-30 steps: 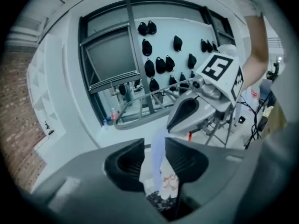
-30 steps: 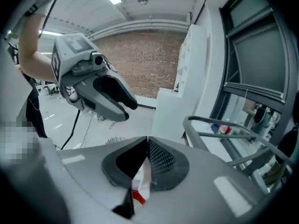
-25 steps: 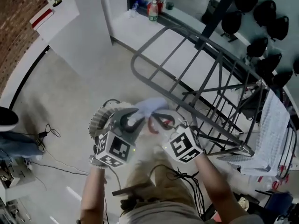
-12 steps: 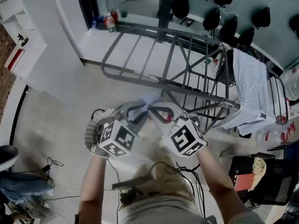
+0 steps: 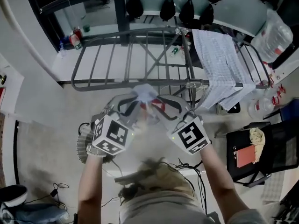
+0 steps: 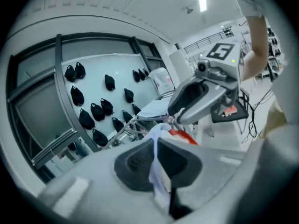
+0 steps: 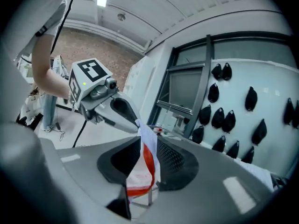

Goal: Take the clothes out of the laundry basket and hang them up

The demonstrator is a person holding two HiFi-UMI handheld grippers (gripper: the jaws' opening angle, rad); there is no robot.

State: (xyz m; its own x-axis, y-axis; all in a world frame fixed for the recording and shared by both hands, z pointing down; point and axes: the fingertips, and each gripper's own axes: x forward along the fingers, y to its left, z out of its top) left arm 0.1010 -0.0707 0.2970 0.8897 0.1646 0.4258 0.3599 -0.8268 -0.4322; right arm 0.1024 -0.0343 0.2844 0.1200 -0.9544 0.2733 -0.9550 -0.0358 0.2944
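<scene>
A small white garment with red trim is held up between both grippers, in front of the grey drying rack. My left gripper is closing, and its jaws pinch the white cloth between the pads. My right gripper is opening; the red-edged cloth hangs loosely in the gap between its parted jaws. Each gripper view shows the other gripper: the right gripper and the left gripper, tips nearly touching at the cloth. The laundry basket sits on the floor below my left hand.
A white patterned towel hangs over the rack's right wing. A black chair with a red item stands at the right. Bottles stand on the sill at the back left. Cables lie on the floor near my feet.
The view has swung so the rack now lies straight ahead. Both grippers have lifted the cloth toward it. The left jaws have closed on the cloth and the right jaws have parted.
</scene>
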